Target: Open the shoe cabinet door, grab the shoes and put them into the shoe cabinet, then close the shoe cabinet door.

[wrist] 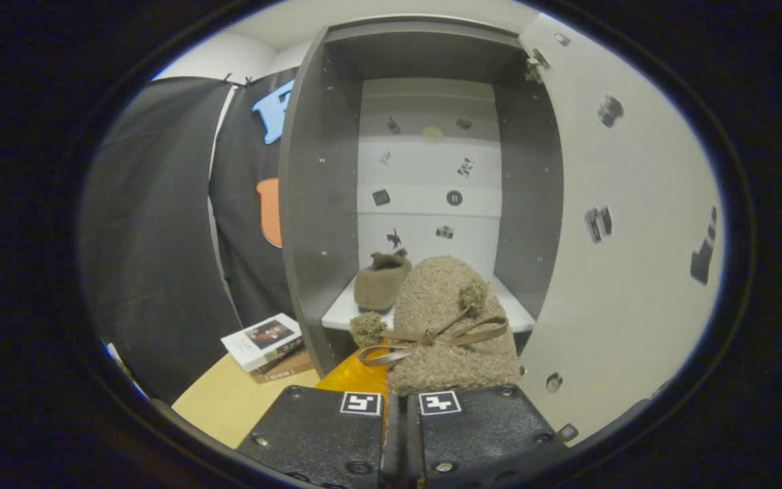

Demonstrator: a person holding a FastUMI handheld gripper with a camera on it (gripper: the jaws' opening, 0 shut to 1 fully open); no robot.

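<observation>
The shoe cabinet [316,204] stands open, its door [622,224] swung wide to the right, with free shelf [338,314] beside the one slipper [381,280] inside. A second fuzzy tan slipper [449,326], with ribbon bow and two pompoms, sits just ahead of the gripper [401,407], whose jaws, nearly together, seem clamped on its heel. Two books [267,345] lie stacked left.

The gripper [401,407] is showing just a narrow slit between its fingers, and their tips are lying under the fuzzy slipper [449,326], so whether both are pressing on it is not visible. The slipper's heel end is being hidden by the fingers. It is also covering part of the second slipper [381,282] on the cabinet shelf [340,312] and the shelf's middle. The small stickers [454,197] on the cabinet's back wall are too small to make out. The books [265,343] are lying partly behind the cabinet's side panel [316,204].
</observation>
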